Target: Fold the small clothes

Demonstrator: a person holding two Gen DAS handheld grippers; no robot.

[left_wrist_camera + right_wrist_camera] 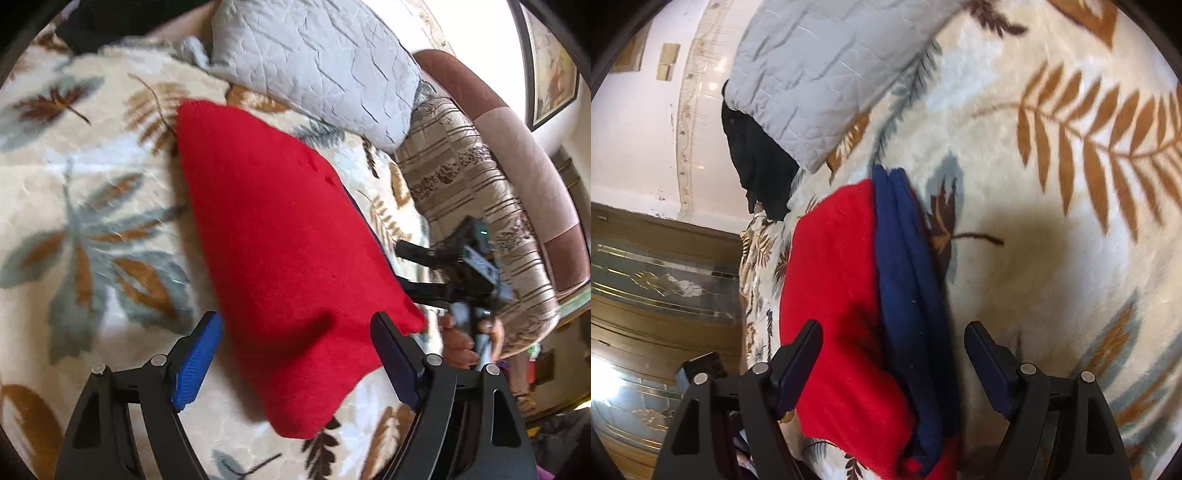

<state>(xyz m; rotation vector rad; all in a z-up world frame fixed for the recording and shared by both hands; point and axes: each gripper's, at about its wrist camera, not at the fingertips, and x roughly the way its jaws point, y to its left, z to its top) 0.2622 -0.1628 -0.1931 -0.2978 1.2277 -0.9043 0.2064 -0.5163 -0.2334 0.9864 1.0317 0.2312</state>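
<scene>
A red knitted garment (288, 236) is lying folded flat on a bed covered by a cream blanket (92, 184) printed with brown and grey-blue leaves. This red garment is serving as the landmark for everything else.

In the left wrist view, the left tool (295, 354) is hovering over the near end of the red garment with its jaws standing wide apart, one blue-padded finger to each side of the cloth, and nothing is gripped between them. Beyond the far end of the red garment, a pale grey quilted pillow (317, 62) is resting on the blanket. To the right of the garment, the right tool (417, 269) is showing as a blurred black shape held by a person's hand (458, 343), with its fingers pointing toward the garment's right edge. Further right of that, a striped beige and brown cover (465, 192) is lying along the bed's padded edge.

In the right wrist view, the right tool (894, 365) is likewise standing wide open and holding nothing; its jaws are framing the near part of the red garment (834, 280). A dark blue folded layer (908, 288) is lying along the red garment's right side, touching it and partly tucked under it. The grey pillow (820, 74) is sitting beyond the garment's far end, with a black cloth (757, 162) just beneath the pillow's left corner.
</scene>
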